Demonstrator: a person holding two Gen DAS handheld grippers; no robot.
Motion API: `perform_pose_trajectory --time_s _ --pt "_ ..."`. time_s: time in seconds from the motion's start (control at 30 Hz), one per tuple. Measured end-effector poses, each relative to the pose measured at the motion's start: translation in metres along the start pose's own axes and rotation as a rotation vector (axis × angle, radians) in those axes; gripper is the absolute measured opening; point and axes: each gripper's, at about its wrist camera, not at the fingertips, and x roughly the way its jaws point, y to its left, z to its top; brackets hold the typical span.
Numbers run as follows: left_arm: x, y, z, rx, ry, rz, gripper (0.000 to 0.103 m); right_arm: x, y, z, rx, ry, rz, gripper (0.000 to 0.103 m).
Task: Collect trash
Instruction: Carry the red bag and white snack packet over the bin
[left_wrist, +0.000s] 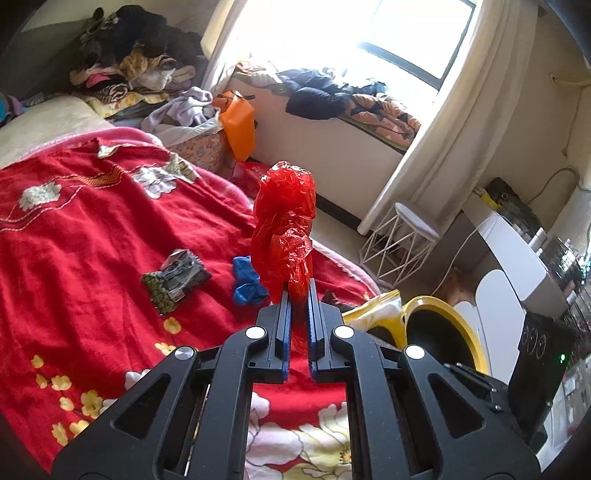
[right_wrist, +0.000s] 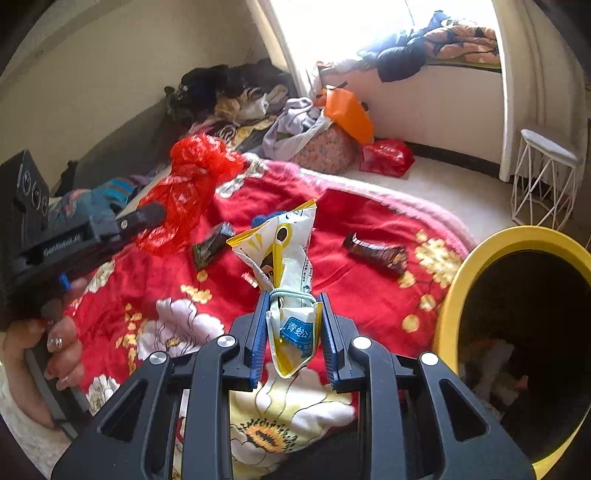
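My left gripper (left_wrist: 298, 286) is shut on a crumpled red plastic bag (left_wrist: 284, 229) and holds it above the red floral blanket (left_wrist: 74, 229); the bag also shows in the right wrist view (right_wrist: 192, 184). My right gripper (right_wrist: 293, 299) is shut on a white and yellow snack packet (right_wrist: 288, 266) tied with a rubber band. A yellow-rimmed bin (right_wrist: 480, 258) with a dark inside stands at the right, close to the right gripper; it also shows in the left wrist view (left_wrist: 454, 325). On the blanket lie a dark green wrapper (left_wrist: 175, 282), a blue scrap (left_wrist: 245, 282) and a dark brown wrapper (right_wrist: 376, 253).
Heaps of clothes (left_wrist: 136, 55) lie at the bed's far end. An orange bag (left_wrist: 238, 123) and a red bag (right_wrist: 386, 157) sit by the window wall. A white wire stool (right_wrist: 546, 177) stands on the floor. A desk with gear (left_wrist: 517, 251) is at the right.
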Motion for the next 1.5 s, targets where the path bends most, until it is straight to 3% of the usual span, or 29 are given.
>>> perform_pose_trajectory --time_s 0.77,1.5 --pt "0.003 -0.054 -0.009 0.122 0.024 -0.111 0.004 -0.053 -0.065 0.016 0.131 -0.132 -0.124 0.025" --pt "0.012 -0.098 -0.026 0.208 0.064 -0.193 0.004 -0.086 -0.12 0.007 0.238 -0.19 -0.26 0.025"
